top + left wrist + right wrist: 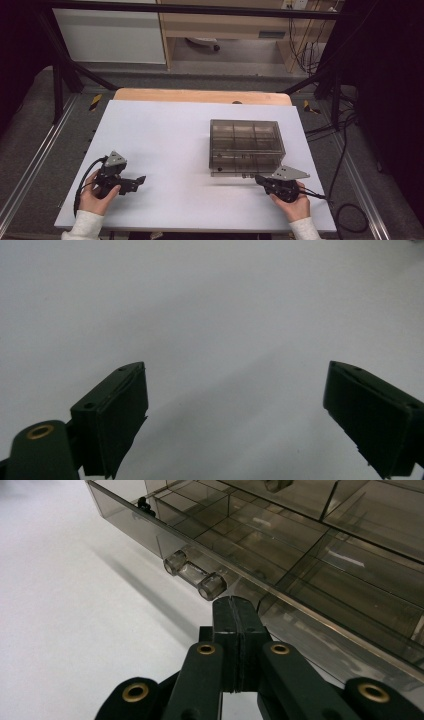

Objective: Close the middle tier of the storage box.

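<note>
On the table (165, 130), a smoky, clear, compartmented box (245, 145).

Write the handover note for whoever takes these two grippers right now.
Left gripper: open, holding nothing, low over the white table at its near left.
Right gripper: shut, holding nothing, its tips just short of the clear drawer handle.
Smoked plastic drawer box: right of centre; its divided compartments look empty.
Done: nothing visibly handled.
Left: probably working that handle; the right jaws must open first.
</note>
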Available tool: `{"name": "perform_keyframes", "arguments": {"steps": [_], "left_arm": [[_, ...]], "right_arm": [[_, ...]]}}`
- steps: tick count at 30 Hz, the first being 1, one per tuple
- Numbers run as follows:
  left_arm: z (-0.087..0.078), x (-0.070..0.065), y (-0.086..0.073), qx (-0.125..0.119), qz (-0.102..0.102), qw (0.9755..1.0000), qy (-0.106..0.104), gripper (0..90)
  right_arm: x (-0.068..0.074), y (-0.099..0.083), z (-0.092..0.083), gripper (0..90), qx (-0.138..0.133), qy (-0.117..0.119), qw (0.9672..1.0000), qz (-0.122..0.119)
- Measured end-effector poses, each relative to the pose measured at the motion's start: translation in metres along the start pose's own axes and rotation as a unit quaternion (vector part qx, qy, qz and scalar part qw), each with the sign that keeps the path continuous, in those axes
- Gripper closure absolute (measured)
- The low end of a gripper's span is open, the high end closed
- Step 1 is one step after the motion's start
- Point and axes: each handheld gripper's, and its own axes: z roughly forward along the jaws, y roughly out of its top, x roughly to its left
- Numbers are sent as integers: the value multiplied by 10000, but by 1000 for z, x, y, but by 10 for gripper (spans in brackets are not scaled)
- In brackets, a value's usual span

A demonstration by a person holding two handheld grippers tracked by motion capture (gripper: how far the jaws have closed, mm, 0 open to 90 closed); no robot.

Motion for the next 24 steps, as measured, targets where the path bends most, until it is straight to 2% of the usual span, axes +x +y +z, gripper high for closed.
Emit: {"name": "perform_keyframes", "arguments": {"steps": [24], "left_arm": [[0, 0, 0, -8, 2, 10000, 8, 102]], "right_arm": [[-5, 4, 5, 900, -64, -76, 9999, -16]]}}
